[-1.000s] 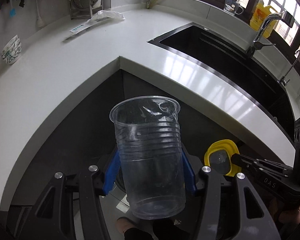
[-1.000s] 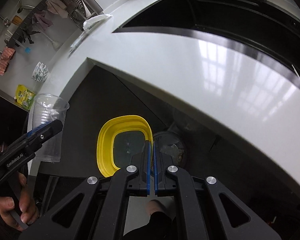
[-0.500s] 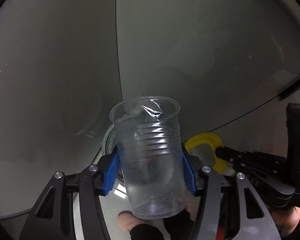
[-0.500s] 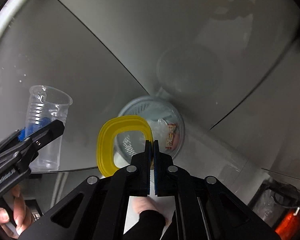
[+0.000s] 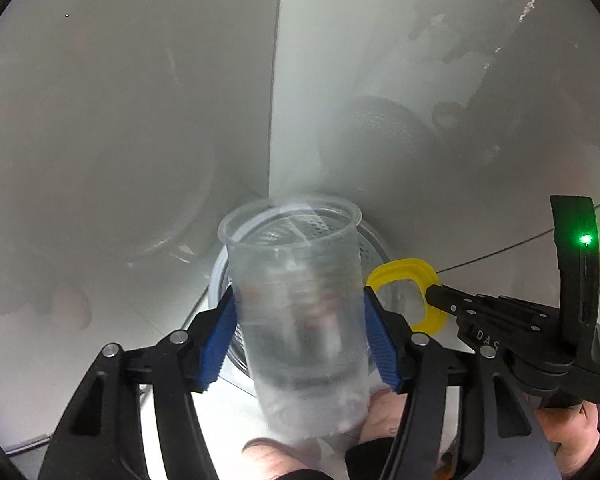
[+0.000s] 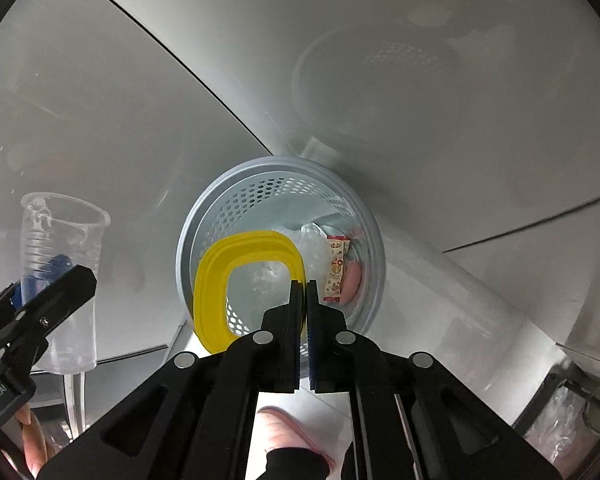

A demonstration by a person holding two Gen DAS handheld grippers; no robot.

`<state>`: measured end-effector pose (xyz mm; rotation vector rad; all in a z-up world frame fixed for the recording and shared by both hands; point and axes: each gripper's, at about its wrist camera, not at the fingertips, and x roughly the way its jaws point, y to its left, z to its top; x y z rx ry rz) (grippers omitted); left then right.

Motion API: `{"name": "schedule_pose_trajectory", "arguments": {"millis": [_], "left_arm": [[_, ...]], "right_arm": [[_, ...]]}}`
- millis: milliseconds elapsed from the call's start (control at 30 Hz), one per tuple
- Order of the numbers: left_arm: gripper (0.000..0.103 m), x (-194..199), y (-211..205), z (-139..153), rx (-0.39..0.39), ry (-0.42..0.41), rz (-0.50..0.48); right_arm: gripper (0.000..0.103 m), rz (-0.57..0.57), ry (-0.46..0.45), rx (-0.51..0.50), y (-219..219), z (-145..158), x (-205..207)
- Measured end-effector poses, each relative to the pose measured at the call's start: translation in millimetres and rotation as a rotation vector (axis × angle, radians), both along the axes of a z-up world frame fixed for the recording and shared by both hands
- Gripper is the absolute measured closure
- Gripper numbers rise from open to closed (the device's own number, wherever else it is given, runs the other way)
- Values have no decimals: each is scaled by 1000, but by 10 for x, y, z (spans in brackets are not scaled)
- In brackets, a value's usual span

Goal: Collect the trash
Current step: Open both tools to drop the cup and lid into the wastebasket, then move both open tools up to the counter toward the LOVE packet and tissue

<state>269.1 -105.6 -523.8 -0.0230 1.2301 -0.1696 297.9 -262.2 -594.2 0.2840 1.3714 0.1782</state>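
Observation:
A clear plastic cup stands upright between the blue pads of my left gripper. The jaws are opening and the cup looks blurred, slipping loose. Right under it is a pale grey perforated bin, whose rim shows behind the cup. My right gripper is shut on the rim of a yellow-framed lid, held over the bin's mouth. In the left wrist view the lid and right gripper sit just right of the cup. The right wrist view shows the cup at far left.
The bin holds a printed snack wrapper and clear plastic. Grey cabinet fronts meet in a corner behind the bin. A person's foot stands on the pale floor below. A clear bag lies at the lower right.
Both grippers have dropped from counter height to just above the bin, which now fills the view beneath them. The cup has gone blurred between the left pads. The lid stays clamped.

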Motion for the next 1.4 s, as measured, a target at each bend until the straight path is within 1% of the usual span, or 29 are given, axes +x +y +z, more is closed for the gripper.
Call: {"name": "schedule_pose_trajectory", "arguments": {"millis": [33,67,100,233,333,467,533,600,633,667,700,767,833,867,1000,1067,1100,1233,1400], "left_arm": [[32,-7,6,2,7,-1,6],[30,-14,22,18,6,-4,12],[30,-19,40,38,2,-8,16],[30,-50,53,125,6,-8,30],[30,11,19,224,27,-12,41],[30,-14,137,498,27,-10,78],[30,-47,153,697,31,-13,87],[29,-133,140,960,33,-24,92],[24,-173,128,1113,33,-33,96],[21,-215,133,1263,34,-43,101],[20,-253,131,1430,35,-57,104],[14,-324,129,1780,42,-81,107],[11,-395,102,2129,57,-102,119],[9,-423,92,2312,54,-109,126],[6,-512,76,3031,53,-136,160],[6,-583,61,3388,55,-165,177],[6,-626,55,3539,62,-180,184],[6,-732,9,4186,94,-244,218],[6,-804,-65,4826,110,-336,264]], "right_arm": [[86,-5,9,-2,11,-13,1],[73,-13,5,-3,21,0,-9],[71,-18,-1,-9,21,34,16],[71,-18,8,-8,6,103,-36],[70,-18,24,-6,-12,211,-103],[66,-13,63,17,-87,371,-227],[65,-2,75,16,-126,553,-322],[56,-1,63,16,-160,807,-405],[49,2,45,7,-187,978,-452],[45,11,26,-3,-193,1131,-500],[43,23,5,-16,-207,1315,-543],[37,43,-34,-36,-230,1671,-615],[34,68,-63,-39,-264,2036,-681],[30,82,-76,-39,-275,2231,-712],[29,149,-146,-26,-337,2950,-862],[24,176,-194,-13,-366,3303,-919],[24,184,-214,-7,-394,3465,-940],[24,205,-277,26,-537,3971,-945],[24,209,-384,51,-711,4532,-814]]}}
